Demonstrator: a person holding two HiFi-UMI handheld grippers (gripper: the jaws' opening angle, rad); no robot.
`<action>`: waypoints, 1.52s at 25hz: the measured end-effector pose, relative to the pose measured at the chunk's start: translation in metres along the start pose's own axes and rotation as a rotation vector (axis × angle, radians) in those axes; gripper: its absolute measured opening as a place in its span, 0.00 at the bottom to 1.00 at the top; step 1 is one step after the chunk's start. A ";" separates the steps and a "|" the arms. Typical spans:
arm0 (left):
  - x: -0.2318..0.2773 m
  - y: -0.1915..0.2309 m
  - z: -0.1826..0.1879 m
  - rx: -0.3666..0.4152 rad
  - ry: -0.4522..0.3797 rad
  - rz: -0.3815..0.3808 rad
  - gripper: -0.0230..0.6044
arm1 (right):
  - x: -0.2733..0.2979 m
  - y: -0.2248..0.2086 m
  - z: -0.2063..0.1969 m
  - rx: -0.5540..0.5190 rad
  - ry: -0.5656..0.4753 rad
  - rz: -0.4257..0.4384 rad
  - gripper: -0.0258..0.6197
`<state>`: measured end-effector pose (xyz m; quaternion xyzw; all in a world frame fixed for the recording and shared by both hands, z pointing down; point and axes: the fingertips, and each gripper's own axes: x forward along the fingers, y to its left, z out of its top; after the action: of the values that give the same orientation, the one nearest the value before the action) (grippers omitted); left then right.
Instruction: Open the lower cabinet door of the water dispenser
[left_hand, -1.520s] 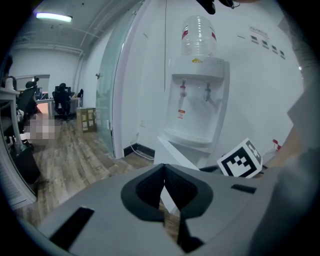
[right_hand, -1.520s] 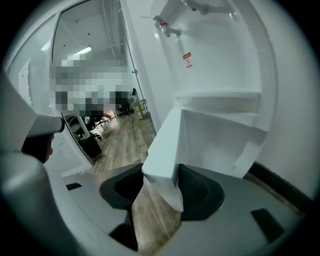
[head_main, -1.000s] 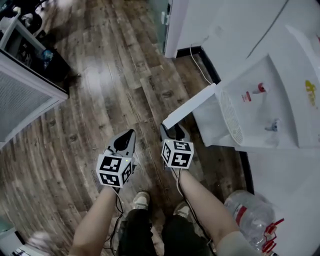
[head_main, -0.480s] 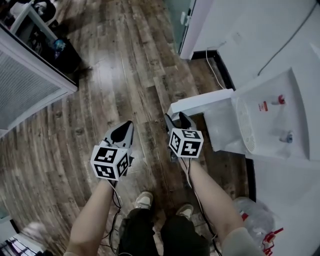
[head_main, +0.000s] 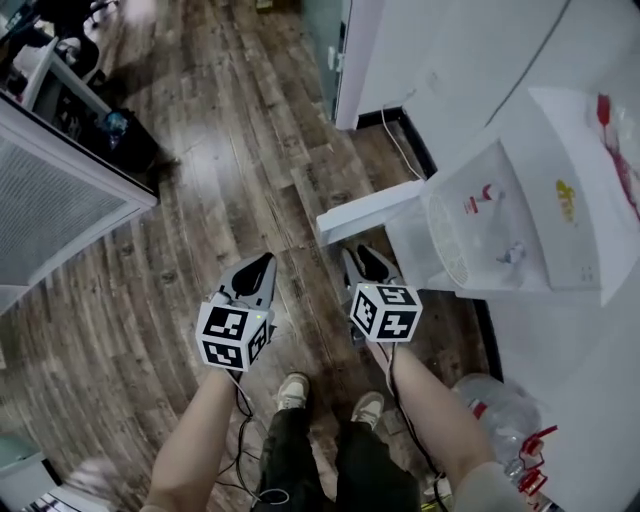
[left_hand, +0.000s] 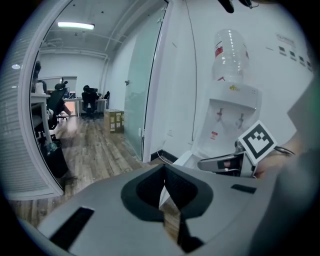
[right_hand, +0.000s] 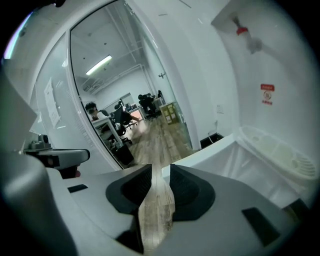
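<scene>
Inspection at this instant. The lower cabinet door (head_main: 372, 210) of the water dispenser (head_main: 500, 215) stands swung well out from the cabinet body. Its free edge lies just ahead of the right tongs (head_main: 368, 258), a little to their left.

Change noted: a second ago the tips of the right tongs sat at that free edge. Now I see them drawn back from it, apparently apart from it. In the right gripper view the door edge (right_hand: 210, 150) lies beyond the tips, not between them.

Right tongs: the jaws are spread and closing, with only wooden floor (head_main: 200, 200) showing through the gap.

Left tongs (head_main: 258, 270): the jaws are pressed together at the tips and carry nothing. They hang over bare floor, well to the left of the door.

Assessment: the door looks released and stays open on its own. I judge the opening step complete. I see no need for a further pull, provided the door does not swing back.
</scene>
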<state>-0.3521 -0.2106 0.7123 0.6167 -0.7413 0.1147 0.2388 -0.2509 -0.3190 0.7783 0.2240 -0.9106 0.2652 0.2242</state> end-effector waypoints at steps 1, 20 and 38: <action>-0.006 -0.007 0.011 0.002 -0.001 -0.006 0.05 | -0.017 -0.001 0.011 0.006 -0.007 -0.012 0.21; -0.137 -0.145 0.223 0.120 -0.033 -0.181 0.05 | -0.332 0.049 0.209 -0.196 -0.232 -0.181 0.11; -0.285 -0.288 0.440 0.352 -0.353 -0.303 0.05 | -0.596 0.152 0.386 -0.429 -0.546 -0.197 0.07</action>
<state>-0.1310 -0.2316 0.1574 0.7627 -0.6396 0.0956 0.0098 0.0334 -0.2566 0.1135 0.3212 -0.9459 -0.0245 0.0391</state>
